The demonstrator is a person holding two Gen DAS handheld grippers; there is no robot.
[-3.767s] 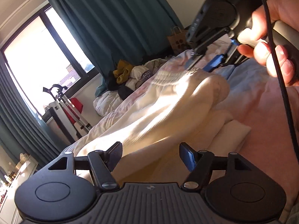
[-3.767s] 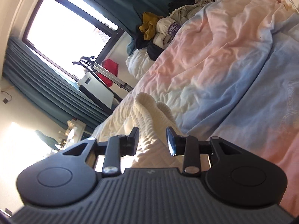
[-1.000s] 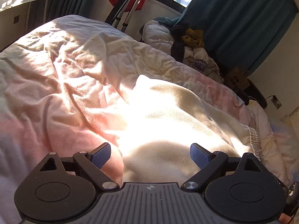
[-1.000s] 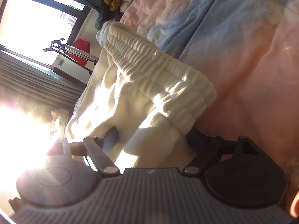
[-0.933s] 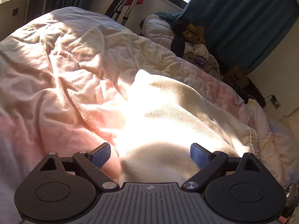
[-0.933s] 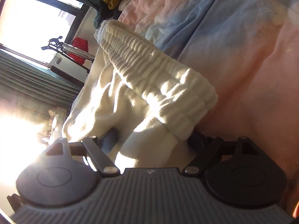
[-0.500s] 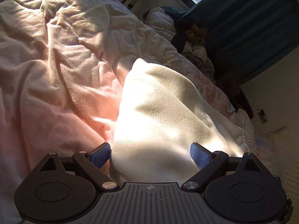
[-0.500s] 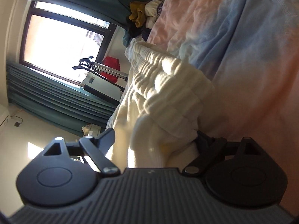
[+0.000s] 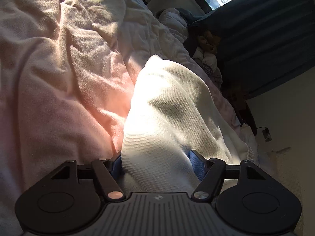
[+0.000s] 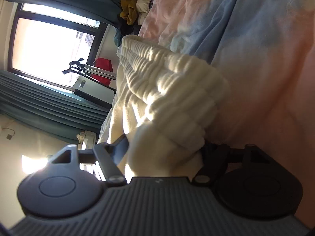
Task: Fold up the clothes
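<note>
— Start at the left gripper (image 9: 155, 164). What is it doing?

— Its blue pads (image 9: 195, 163) sit on either side of a thick wad of the cream knit garment (image 9: 171, 106), cloth filling the whole gap and pressed against both. I would call that a pinch on the fabric, with the jaws held fairly wide by the bulk between them.

— And the right gripper (image 10: 165, 147)?

— Much the same: the ribbed band (image 10: 167, 78) of the garment is bunched between its fingers, one finger plain on the window side, the other half buried under the cloth (so I judge the grip from how the fabric bulges, not from seeing both pads).

— Which way does the garment run from each tool?

— From the left gripper it stretches straight ahead, its long axis along the fingers, rising to a rounded peak and then dropping onto the pink duvet (image 9: 59, 78). From the right gripper the ribbed band runs forward and toward the window (image 10: 51, 43), lying just beside the blue patch of the bedding.

— So which hand is nearer the free part?

— Neither camera shows the other gripper, so I cannot tell how far apart they are. My guess is each holds a different end or edge, and the fold turns on bringing one end over along that long axis.

— Anything else out there?

— A heap of other clothes (image 10: 135, 11) at the far edge of the bed, well apart from both tools.
</note>
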